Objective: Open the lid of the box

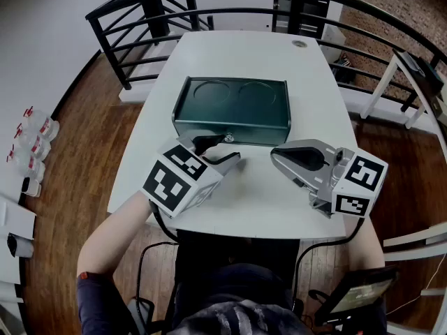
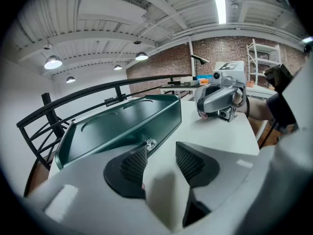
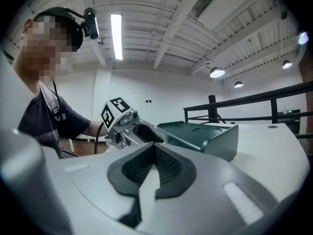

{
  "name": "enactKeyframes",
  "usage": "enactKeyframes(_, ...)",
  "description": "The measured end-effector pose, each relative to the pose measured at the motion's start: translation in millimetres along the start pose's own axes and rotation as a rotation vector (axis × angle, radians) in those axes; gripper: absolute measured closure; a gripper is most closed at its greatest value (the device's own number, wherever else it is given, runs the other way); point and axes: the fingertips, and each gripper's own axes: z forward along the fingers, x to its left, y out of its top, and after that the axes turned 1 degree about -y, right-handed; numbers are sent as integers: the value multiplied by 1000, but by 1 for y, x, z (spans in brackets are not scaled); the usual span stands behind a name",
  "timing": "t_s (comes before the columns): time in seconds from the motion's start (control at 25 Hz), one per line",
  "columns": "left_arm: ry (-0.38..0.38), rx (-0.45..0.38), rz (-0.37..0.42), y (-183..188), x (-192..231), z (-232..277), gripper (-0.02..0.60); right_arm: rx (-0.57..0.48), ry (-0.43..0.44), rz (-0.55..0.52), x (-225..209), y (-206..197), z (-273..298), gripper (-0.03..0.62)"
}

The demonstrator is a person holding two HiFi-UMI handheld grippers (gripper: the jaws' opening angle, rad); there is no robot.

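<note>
A dark green metal box (image 1: 232, 109) lies on the white table (image 1: 244, 211), lid down, with two round recesses in the top. A small silver lock knob (image 1: 228, 138) sits on its front wall. My left gripper (image 1: 220, 151) is at that front wall, open, nothing between its pads (image 2: 134, 163). In the left gripper view the knob (image 2: 150, 143) is just past the left pad. My right gripper (image 1: 277, 153) rests on the table in front of the box's right half, shut and empty. The right gripper view shows its pads (image 3: 166, 166) meeting, with the box (image 3: 205, 133) beyond.
A black curved railing (image 1: 126, 19) rings the table's far side and left. Small bottles (image 1: 31, 142) stand on the wood floor at left. A white shelf frame (image 1: 412, 89) is at right, and a tablet (image 1: 356, 292) at lower right.
</note>
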Motion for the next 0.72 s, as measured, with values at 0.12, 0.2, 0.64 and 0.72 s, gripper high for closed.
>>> enactKeyframes(0.12,23,-8,-20,0,4,-1,401,1,-3,-1,0,0,0,590)
enactKeyframes(0.2,44,-9,-21,1,6,0,414,2,-5,-2,0,0,0,589)
enactKeyframes(0.64,202,-105,-232,8,15,2,402,2,-12,0,-1,1,-1,590)
enactKeyframes(0.72,229,-117,-253,12,15,4,425,3,-15,1,-1,1,-1,591)
